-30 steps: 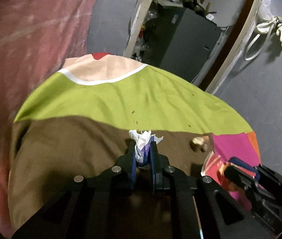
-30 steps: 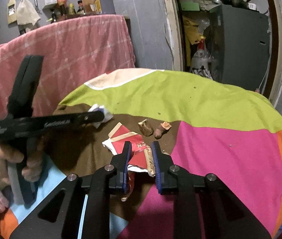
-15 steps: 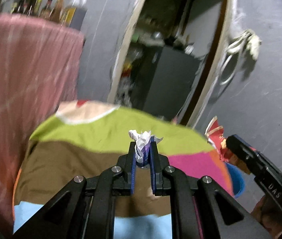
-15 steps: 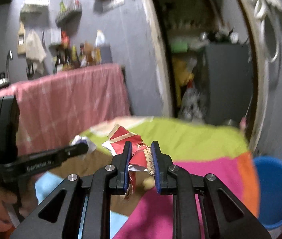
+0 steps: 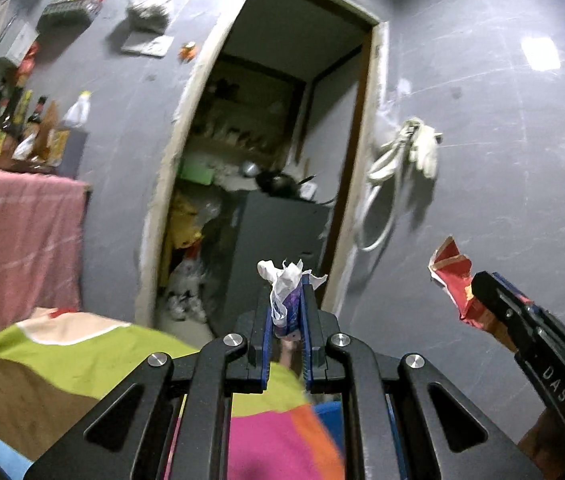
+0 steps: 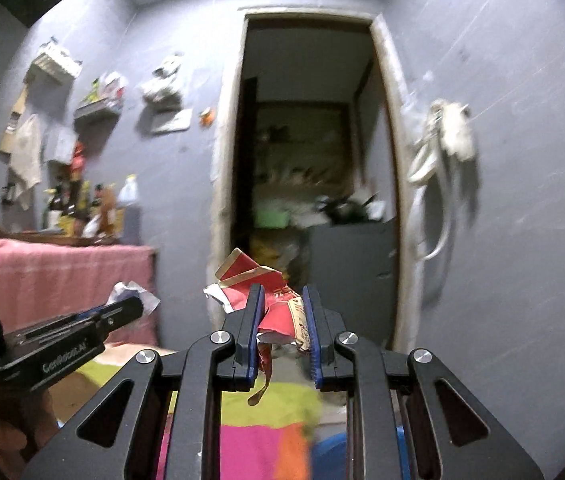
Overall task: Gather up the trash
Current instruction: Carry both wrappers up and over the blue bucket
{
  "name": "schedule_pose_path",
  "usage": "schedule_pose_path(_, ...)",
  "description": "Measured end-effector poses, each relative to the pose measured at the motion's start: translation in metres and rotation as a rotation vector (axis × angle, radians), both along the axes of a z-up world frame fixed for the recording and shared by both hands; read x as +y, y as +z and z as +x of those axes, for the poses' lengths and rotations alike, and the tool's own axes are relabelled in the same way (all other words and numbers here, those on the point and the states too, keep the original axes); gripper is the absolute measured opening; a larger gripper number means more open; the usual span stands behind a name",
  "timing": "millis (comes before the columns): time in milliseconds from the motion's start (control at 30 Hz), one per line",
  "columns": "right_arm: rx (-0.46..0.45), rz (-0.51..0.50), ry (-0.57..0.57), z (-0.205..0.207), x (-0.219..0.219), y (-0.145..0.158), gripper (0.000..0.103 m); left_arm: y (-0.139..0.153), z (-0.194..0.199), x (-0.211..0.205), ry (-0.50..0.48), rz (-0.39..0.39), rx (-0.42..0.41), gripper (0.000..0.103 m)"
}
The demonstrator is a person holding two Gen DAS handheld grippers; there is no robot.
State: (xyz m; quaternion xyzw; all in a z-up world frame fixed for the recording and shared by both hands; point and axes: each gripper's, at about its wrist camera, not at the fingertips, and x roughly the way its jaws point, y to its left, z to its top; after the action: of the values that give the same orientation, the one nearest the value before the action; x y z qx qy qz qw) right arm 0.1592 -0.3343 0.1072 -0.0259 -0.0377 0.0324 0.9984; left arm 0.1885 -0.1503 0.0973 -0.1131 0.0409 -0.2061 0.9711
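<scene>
Both my claws carry trash.
My left gripper (image 5: 286,300) pinches a crumpled white tissue (image 5: 284,284); my right gripper (image 6: 282,312) clamps a red wrapper (image 6: 260,284), doorway (image 6: 306,160) at twelve o'clock.

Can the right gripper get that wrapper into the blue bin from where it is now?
Probably yes. The right gripper is shut on the red wrapper, held in the air, and the blue bin shows just below it past the cloth's edge, nothing between them.

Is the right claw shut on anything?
Shut: the right claw pinches a crumpled red wrapper between its pads, held up in the air in front of the doorway.
</scene>
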Motion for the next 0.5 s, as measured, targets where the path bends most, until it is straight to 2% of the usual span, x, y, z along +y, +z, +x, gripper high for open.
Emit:
schedule_pose_path(200,-0.034,-0.012,-0.097,-0.007,-0.052,-0.001,0.017,-0.002,0.002,-0.06,-0.046,0.006,-0.029,0.009)
schedule_pose_path(333,-0.031,-0.003,-0.141,-0.006,-0.083,-0.011,0.017,-0.01,0.003,-0.094,-0.044,0.035,-0.045,0.009)
schedule_pose_path(500,-0.001,0.036,-0.173,0.001,-0.114,-0.029,0.017,-0.024,0.017,-0.123,-0.051,0.084,-0.021,0.009)
